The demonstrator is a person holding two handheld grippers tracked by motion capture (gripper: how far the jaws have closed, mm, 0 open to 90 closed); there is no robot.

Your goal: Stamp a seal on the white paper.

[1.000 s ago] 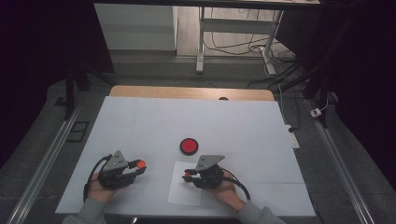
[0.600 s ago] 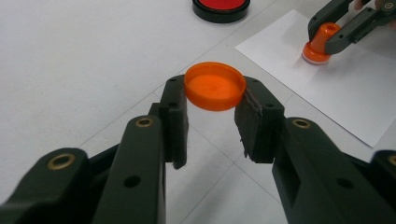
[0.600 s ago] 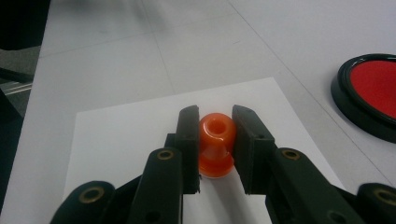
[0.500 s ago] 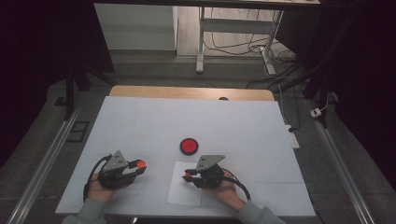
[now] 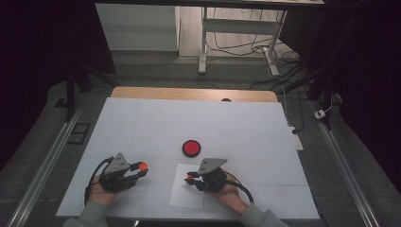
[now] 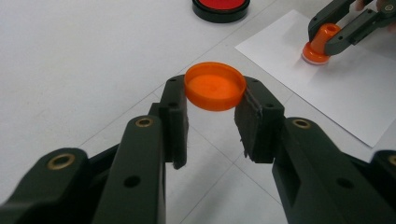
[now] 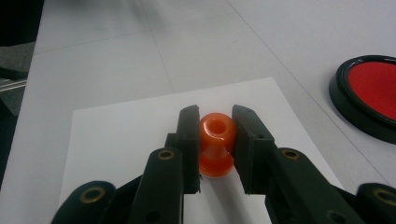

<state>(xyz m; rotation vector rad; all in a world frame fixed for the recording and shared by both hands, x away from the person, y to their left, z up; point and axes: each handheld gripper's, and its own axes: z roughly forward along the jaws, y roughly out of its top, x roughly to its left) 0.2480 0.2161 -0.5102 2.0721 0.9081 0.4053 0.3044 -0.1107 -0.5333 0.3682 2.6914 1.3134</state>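
My left gripper point(image 6: 212, 105) is shut on a round orange cap point(image 6: 215, 86), held flat just above the white table; from above the left gripper point(image 5: 140, 168) and the orange cap point(image 5: 142, 166) sit at the front left. My right gripper point(image 7: 215, 126) is shut on an orange stamp point(image 7: 216, 144) by its handle, base pressed down on a white sheet of paper point(image 7: 121, 140). The high view shows the right gripper point(image 5: 190, 178) over the paper point(image 5: 188, 195). In the left gripper view the stamp point(image 6: 320, 44) stands on the paper point(image 6: 355, 88) at upper right.
A round red ink pad in a black case point(image 5: 191, 148) lies just beyond the paper, also seen as the ink pad point(image 7: 371, 95) to the right of the stamp. A wooden table edge point(image 5: 194, 93) runs along the back. Metal rails point(image 5: 42, 165) flank the table.
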